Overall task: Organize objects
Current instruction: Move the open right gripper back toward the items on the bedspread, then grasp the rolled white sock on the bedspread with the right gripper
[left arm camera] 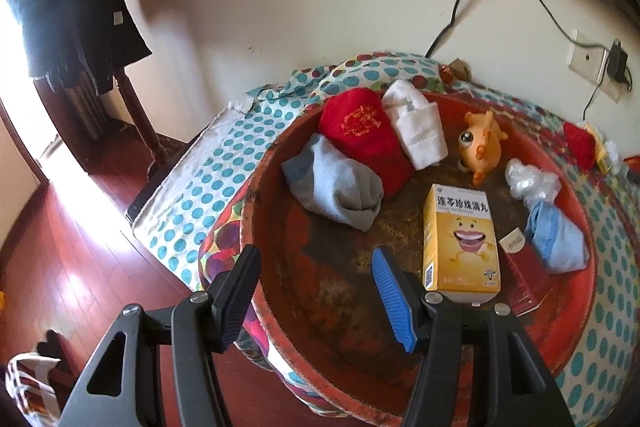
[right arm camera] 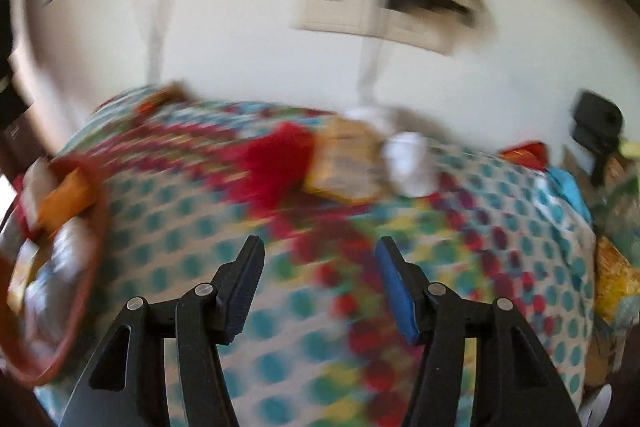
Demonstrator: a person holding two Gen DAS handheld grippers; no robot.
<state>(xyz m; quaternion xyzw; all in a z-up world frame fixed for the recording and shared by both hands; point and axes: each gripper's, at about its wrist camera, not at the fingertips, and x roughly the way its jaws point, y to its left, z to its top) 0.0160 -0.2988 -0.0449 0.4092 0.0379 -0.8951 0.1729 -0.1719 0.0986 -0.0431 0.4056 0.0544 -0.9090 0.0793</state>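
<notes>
Left wrist view: left tool [left arm camera: 316, 293] hovers over the near rim of the red basin [left arm camera: 532, 343], jaws wide apart, nothing between them. The basin sits on a table under a polka-dot cloth [left arm camera: 208, 187].
Inside the basin:
- grey-blue sock bundle [left arm camera: 336, 187], touching the red knit piece [left arm camera: 368, 137]
- white folded cloth [left arm camera: 418, 129], just beside the red knit
- orange fish toy [left arm camera: 480, 143]
- yellow carton [left arm camera: 460, 239], lying flat, cartoon smiling face, Chinese print along the top that I read as 连芩珍珠滴丸; small print and the QR mark are not legible
- crumpled clear plastic [left arm camera: 530, 183]
- blue cloth [left arm camera: 556, 239], against the far right wall

Handling, judged: socks and cloths are soft and light, so pinch a bunched fold. The carton is light and stiff but crushable, so take it across its narrow sides. The toy looks smooth and rounded and may slip.

Right wrist view: heavily motion-blurred. Right tool [right arm camera: 320, 283] is over the dotted cloth, jaws parted and empty. Ahead near the wall lie a red item [right arm camera: 276, 163], a yellowish printed pack [right arm camera: 348, 167] and a white bundle [right arm camera: 410, 163], close together. No writing is readable on them. The basin shows at the left edge.
</notes>
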